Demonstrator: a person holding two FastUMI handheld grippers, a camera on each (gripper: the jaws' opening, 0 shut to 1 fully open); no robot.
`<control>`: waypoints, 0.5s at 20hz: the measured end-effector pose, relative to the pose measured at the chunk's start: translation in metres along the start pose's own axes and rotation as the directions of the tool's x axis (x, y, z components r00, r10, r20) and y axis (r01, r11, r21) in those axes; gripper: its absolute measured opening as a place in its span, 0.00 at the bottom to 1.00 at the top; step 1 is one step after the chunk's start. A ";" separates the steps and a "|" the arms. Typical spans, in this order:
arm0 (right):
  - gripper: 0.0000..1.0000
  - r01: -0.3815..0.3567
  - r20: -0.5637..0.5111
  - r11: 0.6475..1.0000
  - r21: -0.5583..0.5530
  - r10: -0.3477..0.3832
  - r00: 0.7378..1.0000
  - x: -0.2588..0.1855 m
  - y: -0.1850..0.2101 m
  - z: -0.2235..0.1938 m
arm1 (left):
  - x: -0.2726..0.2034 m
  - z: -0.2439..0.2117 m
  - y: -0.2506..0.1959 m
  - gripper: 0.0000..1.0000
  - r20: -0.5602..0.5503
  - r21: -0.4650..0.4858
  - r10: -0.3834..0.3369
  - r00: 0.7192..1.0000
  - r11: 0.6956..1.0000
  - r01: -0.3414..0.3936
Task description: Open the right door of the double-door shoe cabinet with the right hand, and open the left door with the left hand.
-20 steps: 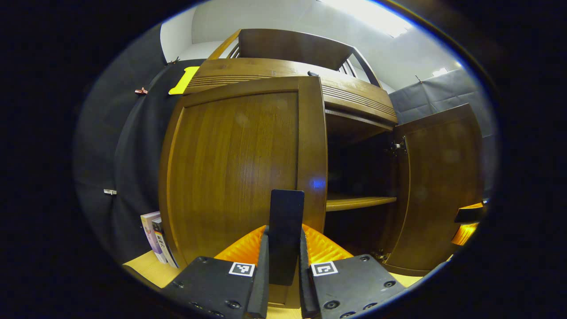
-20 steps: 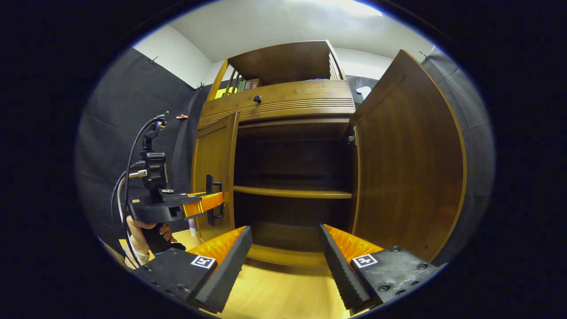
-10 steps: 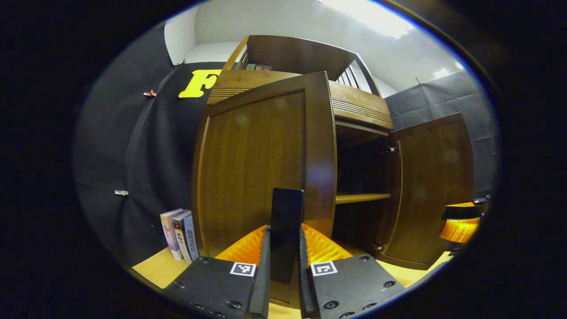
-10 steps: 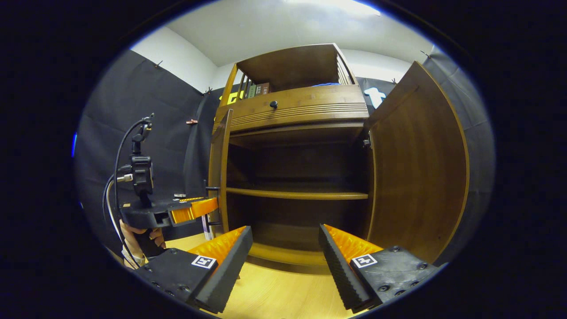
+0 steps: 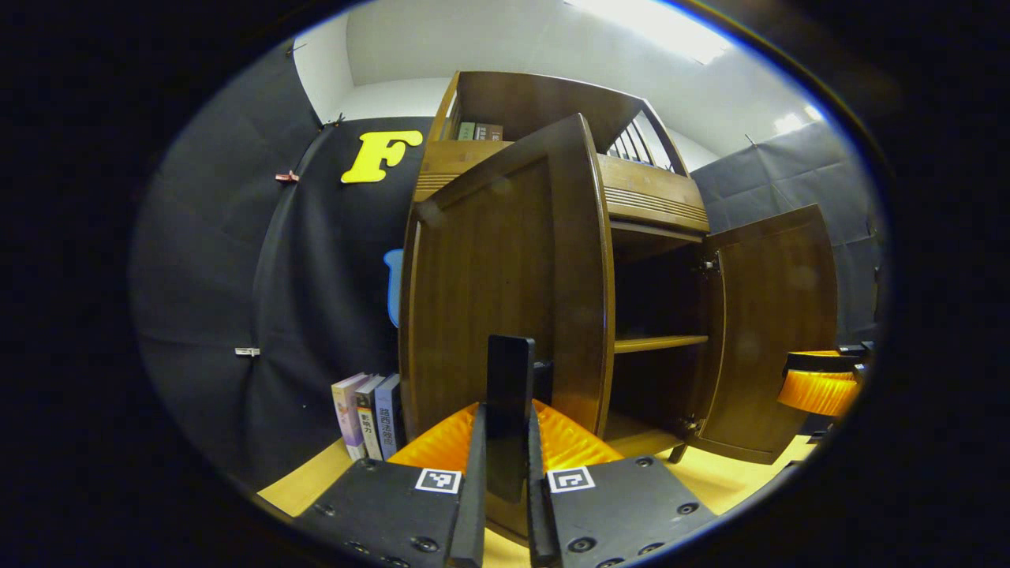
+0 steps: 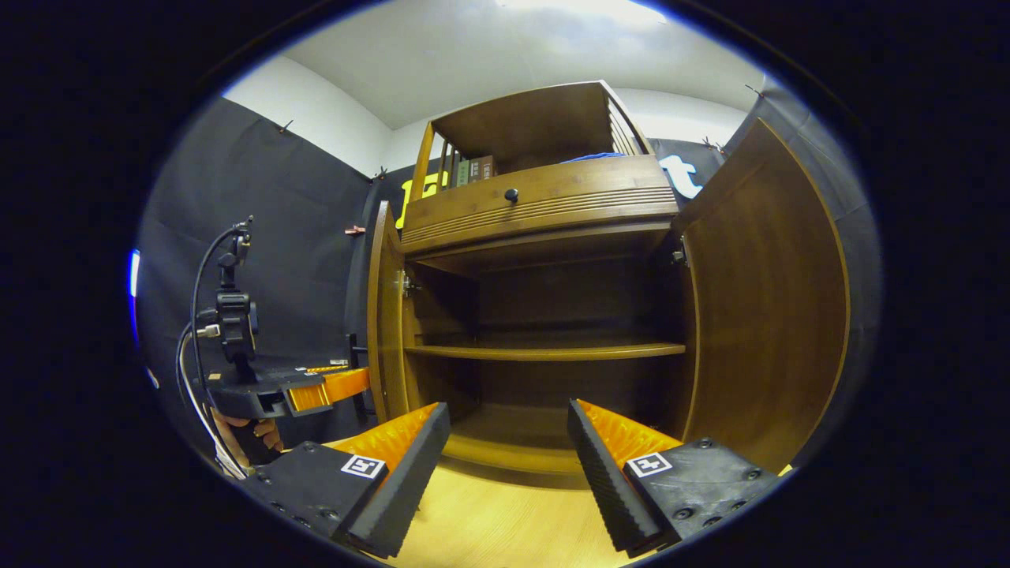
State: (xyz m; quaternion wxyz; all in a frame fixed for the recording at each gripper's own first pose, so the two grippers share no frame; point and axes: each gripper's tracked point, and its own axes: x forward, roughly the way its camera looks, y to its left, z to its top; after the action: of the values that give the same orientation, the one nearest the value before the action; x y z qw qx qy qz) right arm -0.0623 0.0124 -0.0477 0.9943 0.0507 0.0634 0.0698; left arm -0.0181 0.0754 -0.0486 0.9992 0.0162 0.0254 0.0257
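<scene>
Clamping the left door's handle [image 5: 509, 410], the left gripper [image 5: 505, 473] has swung the left door [image 5: 489, 292] wider than a second ago. Right gripper [image 6: 509, 465] gapes wide before the shoe cabinet [image 6: 544, 213]; right door [image 6: 765, 292] open at three o'clock. Books [image 5: 367, 414] stand on the wooden floor [image 6: 497, 528].

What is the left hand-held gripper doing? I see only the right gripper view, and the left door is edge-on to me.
Observer: In the left gripper view, the left hand-held gripper is shut on the handle of the left door.
Operator: Is anything on the far side of that door?
Observer: Three books stand upright on the floor, just left of the door's hinge edge.
</scene>
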 end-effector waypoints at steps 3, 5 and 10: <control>0.94 -0.029 -0.008 1.000 -0.003 0.029 1.000 0.005 0.014 -0.004 | -0.010 0.001 0.015 0.24 -0.003 0.008 0.031 1.000 0.999 -0.031; 0.95 -0.047 -0.010 0.999 0.001 0.047 0.999 0.009 0.021 -0.006 | -0.016 0.003 0.026 0.22 -0.002 0.017 0.052 0.999 0.999 -0.051; 0.94 -0.107 -0.029 0.994 0.024 0.108 0.994 0.021 0.048 -0.015 | -0.029 0.008 0.057 0.18 0.008 0.028 0.100 0.995 0.995 -0.100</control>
State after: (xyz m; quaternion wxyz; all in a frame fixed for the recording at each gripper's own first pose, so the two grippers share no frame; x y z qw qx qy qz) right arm -0.0503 0.0644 -0.0600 0.9874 0.0642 0.0765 0.1231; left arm -0.0497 0.1305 -0.0376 0.9964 0.0315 0.0215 0.0753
